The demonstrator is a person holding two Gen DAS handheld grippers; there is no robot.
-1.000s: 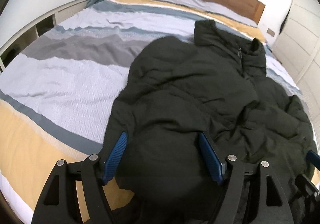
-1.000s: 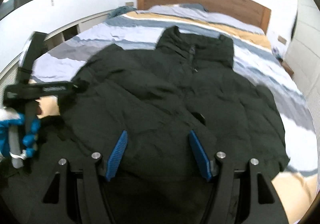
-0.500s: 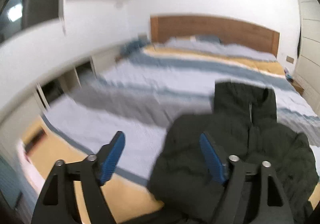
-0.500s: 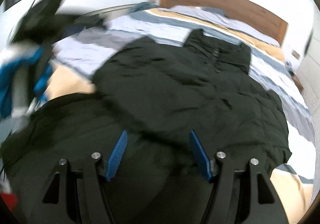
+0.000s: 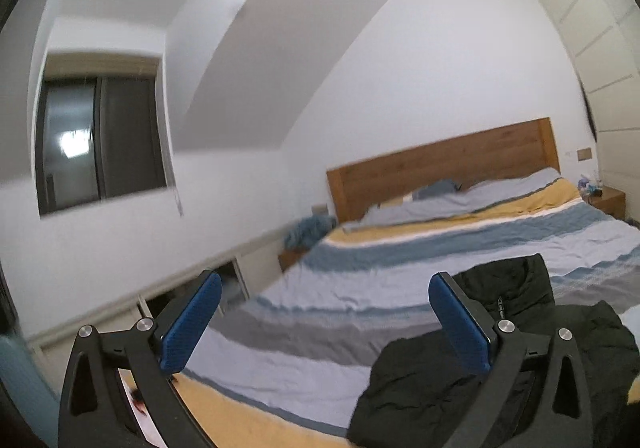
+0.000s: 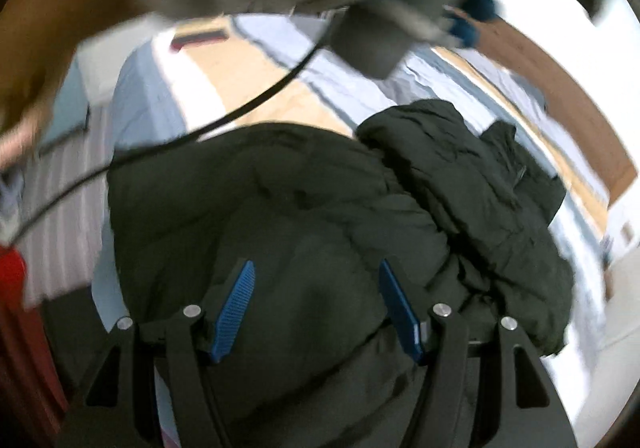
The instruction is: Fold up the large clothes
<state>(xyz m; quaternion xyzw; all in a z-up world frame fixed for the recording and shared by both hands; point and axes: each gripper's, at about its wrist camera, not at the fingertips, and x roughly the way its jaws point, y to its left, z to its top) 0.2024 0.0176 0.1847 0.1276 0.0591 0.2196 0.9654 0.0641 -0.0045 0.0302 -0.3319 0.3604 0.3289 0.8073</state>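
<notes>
Two grippers: both over the bed (image 5: pixel 360 288).
Jacket (image 6: pixel 320 216): lay bunched near the bed's foot.
Left gripper (image 5: pixel 324 324): jaws were opening wide, nothing between them.
Right gripper (image 6: pixel 316 304): half open above the jacket, honestly couldn't tell if gripping.
Risk: puffy fabric probably springs back, undoing the fold.

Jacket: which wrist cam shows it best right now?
Right wrist. The jacket fills the middle of that view, bunched on the bed, though blurred. The left wrist view catches only its collar and one edge at the lower right, partly behind that gripper's finger.
</notes>
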